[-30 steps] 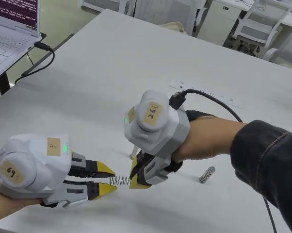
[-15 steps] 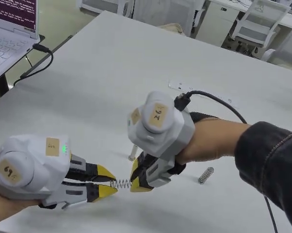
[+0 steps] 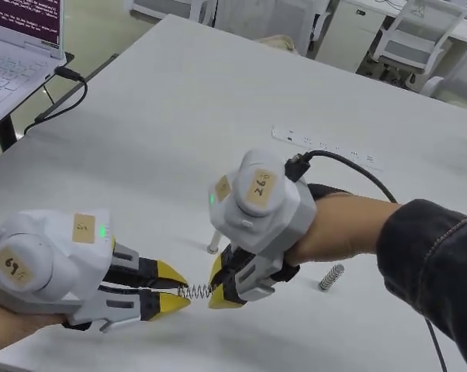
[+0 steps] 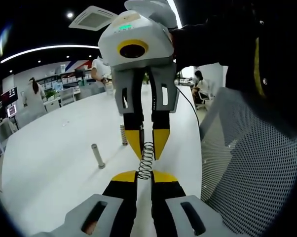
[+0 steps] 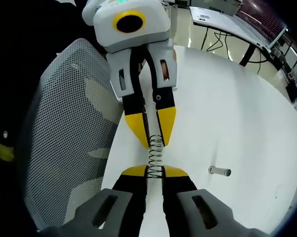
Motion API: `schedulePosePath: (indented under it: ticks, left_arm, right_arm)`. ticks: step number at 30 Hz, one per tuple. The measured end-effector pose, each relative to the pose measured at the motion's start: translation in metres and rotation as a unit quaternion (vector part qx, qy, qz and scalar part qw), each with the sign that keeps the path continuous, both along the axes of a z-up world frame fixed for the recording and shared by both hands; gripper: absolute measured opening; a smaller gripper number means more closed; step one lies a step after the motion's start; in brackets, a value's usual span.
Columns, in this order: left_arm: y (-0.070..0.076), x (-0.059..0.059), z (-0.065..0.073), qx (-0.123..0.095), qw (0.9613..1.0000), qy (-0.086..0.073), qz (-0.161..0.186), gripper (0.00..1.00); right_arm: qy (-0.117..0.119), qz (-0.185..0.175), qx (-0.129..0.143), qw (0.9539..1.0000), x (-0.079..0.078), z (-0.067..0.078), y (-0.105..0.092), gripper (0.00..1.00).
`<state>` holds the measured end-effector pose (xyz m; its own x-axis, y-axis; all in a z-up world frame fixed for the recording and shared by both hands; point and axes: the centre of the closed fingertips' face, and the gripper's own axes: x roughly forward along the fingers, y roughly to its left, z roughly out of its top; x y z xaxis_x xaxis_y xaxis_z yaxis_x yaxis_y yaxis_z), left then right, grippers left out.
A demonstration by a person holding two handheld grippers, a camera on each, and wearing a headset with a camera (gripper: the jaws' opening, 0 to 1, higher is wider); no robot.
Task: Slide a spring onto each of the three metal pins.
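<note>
In the head view the left gripper (image 3: 185, 290) lies at the lower left of the frame, with the left hand (image 3: 1, 329) under its white body, and its jaws point to the right. The right gripper (image 3: 216, 291) is at the lower centre and points down and to the left. The right hand (image 3: 326, 229) holds it from the right, and the arm is in a dark sleeve (image 3: 435, 271). The tips of both grippers face each other, very near. Each pair of jaws is closed on one end of the same spring (image 3: 195, 291).
</note>
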<state>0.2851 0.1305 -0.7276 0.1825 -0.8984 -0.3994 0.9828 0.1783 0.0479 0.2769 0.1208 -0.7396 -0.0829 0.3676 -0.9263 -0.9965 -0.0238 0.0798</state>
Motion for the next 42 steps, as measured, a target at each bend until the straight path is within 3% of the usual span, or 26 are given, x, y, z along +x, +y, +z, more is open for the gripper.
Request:
schedulePosePath:
  ticks: [15,42]
  left_arm:
    - [0.0,0.002,-0.001,-0.001,1.0,0.003,0.004,0.02]
    - [-0.011,0.001,0.0,-0.009,1.0,0.001,0.001,0.02]
  right_arm:
    - [-0.015,0.0,0.024,0.9996,0.0,0.024,0.016,0.08]
    - [-0.022,0.011,0.007,0.9997,0.0,0.033,0.021,0.07]
